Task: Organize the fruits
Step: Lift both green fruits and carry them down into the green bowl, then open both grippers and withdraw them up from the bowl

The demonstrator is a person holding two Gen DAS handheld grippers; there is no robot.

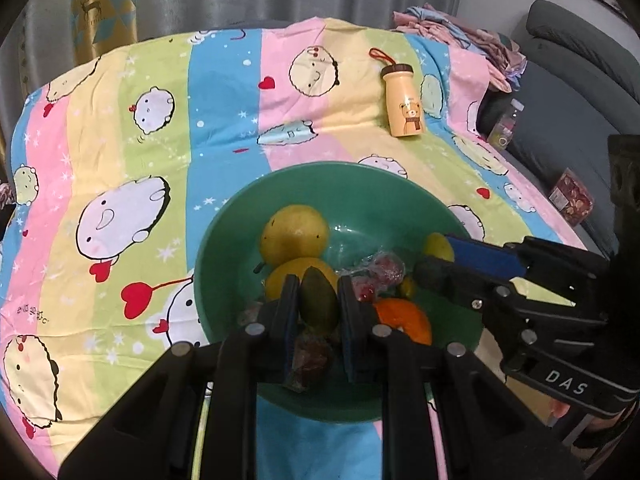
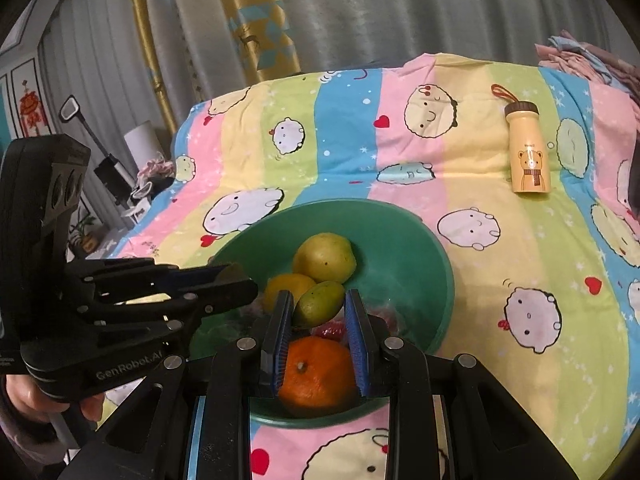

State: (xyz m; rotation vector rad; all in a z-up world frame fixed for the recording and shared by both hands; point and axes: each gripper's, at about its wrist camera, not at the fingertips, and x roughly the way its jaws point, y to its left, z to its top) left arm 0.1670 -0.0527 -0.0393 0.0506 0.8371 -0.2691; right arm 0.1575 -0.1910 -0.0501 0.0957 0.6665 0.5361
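Note:
A green bowl (image 1: 224, 248) (image 2: 440, 264) sits on the striped cartoon cloth. It holds a yellow pear (image 1: 294, 234) (image 2: 324, 258), another yellow fruit (image 1: 280, 280) (image 2: 286, 286), an orange (image 1: 404, 318) (image 2: 316, 372) and red fruits in clear wrap (image 1: 384, 270). Over the bowl, my left gripper (image 1: 318, 282) (image 2: 240, 276) is shut on a dark green fruit (image 1: 318, 308) (image 2: 230, 269). My right gripper (image 2: 318, 296) (image 1: 436, 256) reaches in from the right, shut on a yellow-green fruit (image 2: 320, 304) (image 1: 438, 246).
A yellow bear-print bottle (image 1: 404, 100) (image 2: 528, 148) lies on the cloth beyond the bowl. A pile of clothes (image 1: 460, 36) sits at the far right corner. A grey sofa (image 1: 560, 80) with a small box (image 1: 570, 202) stands to the right.

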